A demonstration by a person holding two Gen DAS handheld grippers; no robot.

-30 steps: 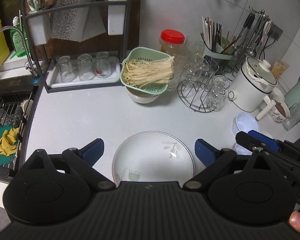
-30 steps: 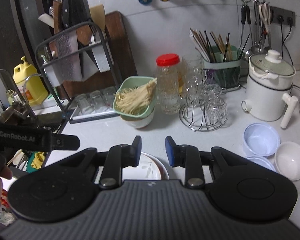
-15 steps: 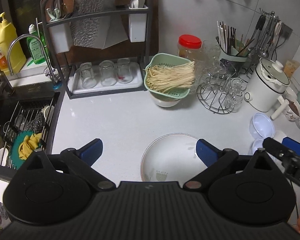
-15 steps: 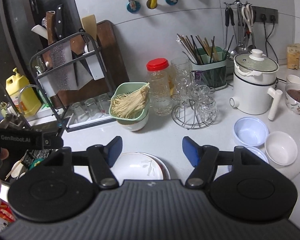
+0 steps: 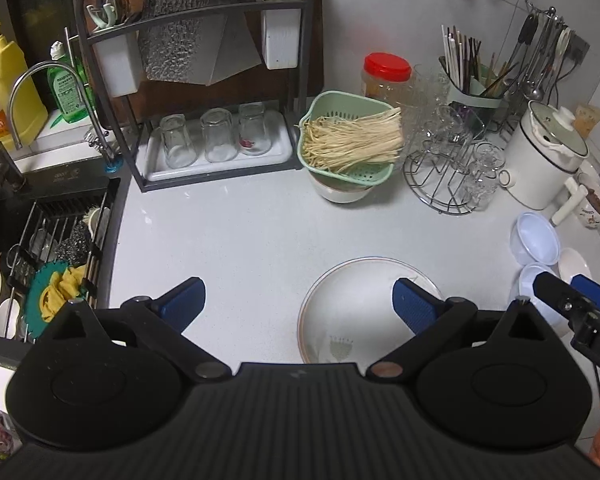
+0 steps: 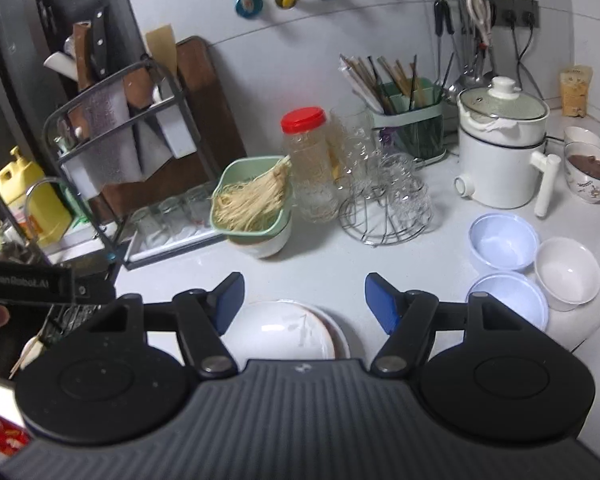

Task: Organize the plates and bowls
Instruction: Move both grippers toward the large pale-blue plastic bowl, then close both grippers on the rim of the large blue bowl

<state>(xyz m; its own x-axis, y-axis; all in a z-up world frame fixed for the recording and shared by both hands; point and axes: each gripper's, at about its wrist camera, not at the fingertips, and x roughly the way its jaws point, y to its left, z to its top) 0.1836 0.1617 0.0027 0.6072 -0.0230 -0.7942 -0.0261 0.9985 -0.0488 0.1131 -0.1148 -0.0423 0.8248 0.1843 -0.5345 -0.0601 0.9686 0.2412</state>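
A: So, the plate lies flat on the white counter, lower centre-right of the left wrist view. Left gripper hangs above the counter, jaws wide apart, nothing between them; its right finger overlaps the plate's rim in frame, but contact can't be judged.

B: Noted. Right gripper?

A: Jaws apart, empty. In the right wrist view the plate sits low centre, just below the gap between the blue pads. Neither tool holds anything.

B: Bowls?

A: Three, clustered lower right of the right wrist view: upper lilac bowl, white bowl beside it, lower lilac bowl in front, rims close or touching. All upright, none nested.

B: Reading of the layout?

A: Probably the plate lies alone in open counter so either tool can reach its rim. Bowls are bunched at the counter's edge, likely awaiting stacking. The green colander of noodles on its own bowl at centre seems not part of the job.

B: Risk?

A: Thin, flat rim gives little purchase; it could slide.
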